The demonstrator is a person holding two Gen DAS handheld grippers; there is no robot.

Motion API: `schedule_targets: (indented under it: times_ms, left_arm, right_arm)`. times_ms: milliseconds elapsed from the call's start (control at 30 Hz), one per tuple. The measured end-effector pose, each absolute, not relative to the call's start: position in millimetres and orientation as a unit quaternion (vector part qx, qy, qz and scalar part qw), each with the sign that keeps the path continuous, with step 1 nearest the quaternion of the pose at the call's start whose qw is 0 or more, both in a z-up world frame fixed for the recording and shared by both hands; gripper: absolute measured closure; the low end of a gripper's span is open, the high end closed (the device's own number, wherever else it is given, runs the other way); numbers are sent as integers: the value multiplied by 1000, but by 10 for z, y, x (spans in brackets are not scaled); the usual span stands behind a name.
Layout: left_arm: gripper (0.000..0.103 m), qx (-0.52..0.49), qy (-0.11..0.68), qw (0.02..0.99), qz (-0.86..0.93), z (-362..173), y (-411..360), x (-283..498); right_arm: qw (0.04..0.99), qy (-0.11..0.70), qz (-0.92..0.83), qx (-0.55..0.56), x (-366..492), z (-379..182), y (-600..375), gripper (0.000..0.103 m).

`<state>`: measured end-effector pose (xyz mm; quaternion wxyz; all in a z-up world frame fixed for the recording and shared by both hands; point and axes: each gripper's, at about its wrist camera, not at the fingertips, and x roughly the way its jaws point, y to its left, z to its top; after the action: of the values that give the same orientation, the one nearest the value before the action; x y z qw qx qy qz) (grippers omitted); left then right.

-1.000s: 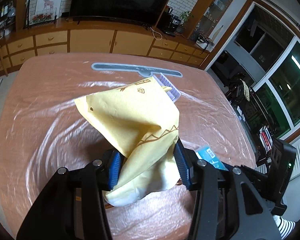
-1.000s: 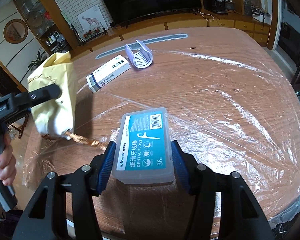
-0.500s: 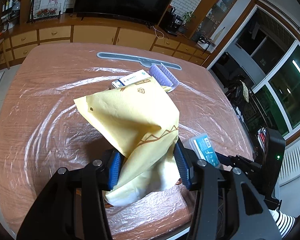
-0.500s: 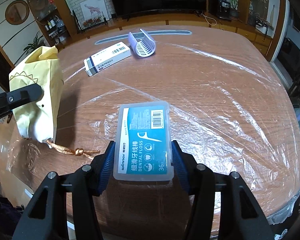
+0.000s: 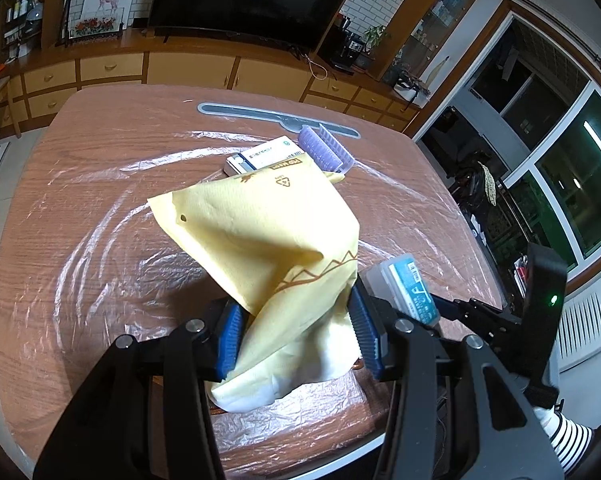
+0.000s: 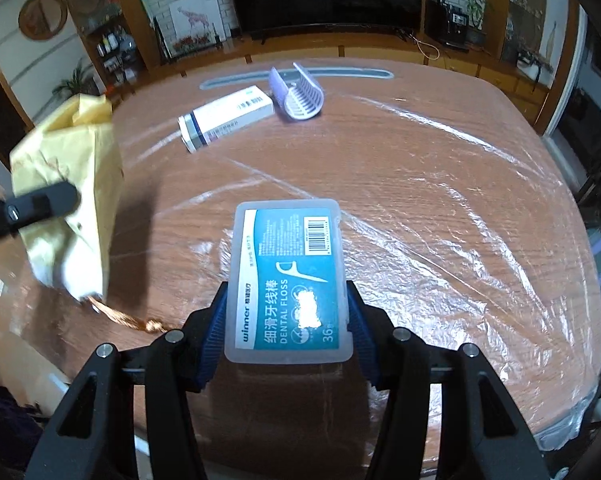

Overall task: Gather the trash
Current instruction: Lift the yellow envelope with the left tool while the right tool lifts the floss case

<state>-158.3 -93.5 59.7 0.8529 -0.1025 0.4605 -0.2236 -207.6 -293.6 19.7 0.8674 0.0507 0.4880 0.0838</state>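
Your left gripper (image 5: 296, 336) is clamped on the lower part of a crumpled yellow paper bag (image 5: 260, 240), held above the plastic-covered wooden table (image 6: 440, 200); a brown cord handle (image 6: 128, 318) trails from the end nearest you. Your right gripper (image 6: 286, 328) is closed on a translucent plastic dental floss case with a teal label (image 6: 288, 276), lifted clear of the tabletop and just beside the bag in the left view.

The step in hand appears to be loading the floss case into the bag. The next move calls for finding the bag's mouth, which these views do not clearly show, and aligning the case with it before release. A white and blue cardboard medicine box (image 6: 224, 118) and a lilac ribbed plastic tray (image 6: 300, 94), touching at the far side, remain uncollected.
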Motion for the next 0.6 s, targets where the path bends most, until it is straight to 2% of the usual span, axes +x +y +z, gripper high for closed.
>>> schedule_targets:
  times_ms: [200, 600]
  left_arm:
    - [54, -101, 460, 851, -230, 594, -923, -1647]
    - [54, -82, 454, 852, -249, 636, -966, -1965]
  right_arm:
    - [859, 488, 102, 117, -2133, 272, -3075, 49]
    - [864, 464, 128, 148, -2431, 515, -3218, 49]
